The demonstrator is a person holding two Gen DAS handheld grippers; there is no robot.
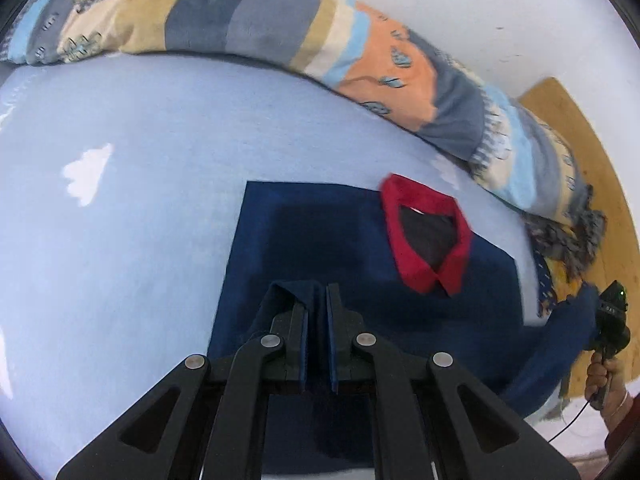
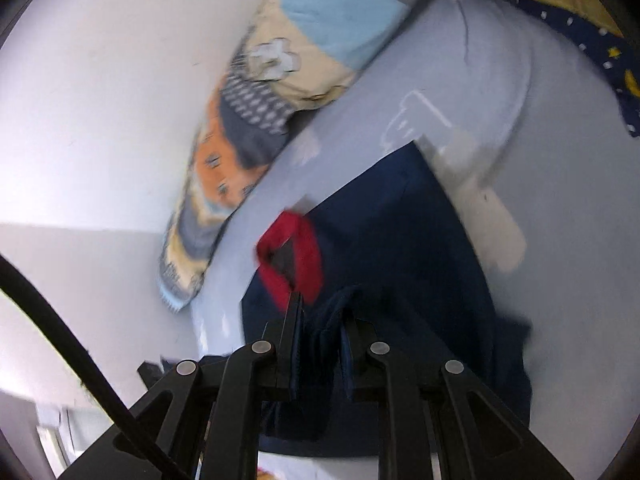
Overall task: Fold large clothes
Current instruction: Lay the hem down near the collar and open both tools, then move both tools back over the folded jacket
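A navy blue polo shirt [image 1: 320,240] with a red collar [image 1: 424,236] lies partly folded on the light blue bed sheet [image 1: 120,200]. My left gripper [image 1: 318,300] is shut on a bunched edge of the navy shirt at its near side. My right gripper [image 2: 320,320] is shut on another navy fold, close to the red collar [image 2: 296,260]. In the left wrist view the right gripper [image 1: 610,320] shows at the far right, held in a hand, with navy cloth trailing from it.
A long patterned pillow [image 1: 280,28] in blue, orange and beige lies along the white wall [image 1: 480,8] behind the shirt; it also shows in the right wrist view [image 2: 256,120]. A wooden board [image 1: 592,168] stands at the right. A black cable [image 2: 60,328] crosses the lower left.
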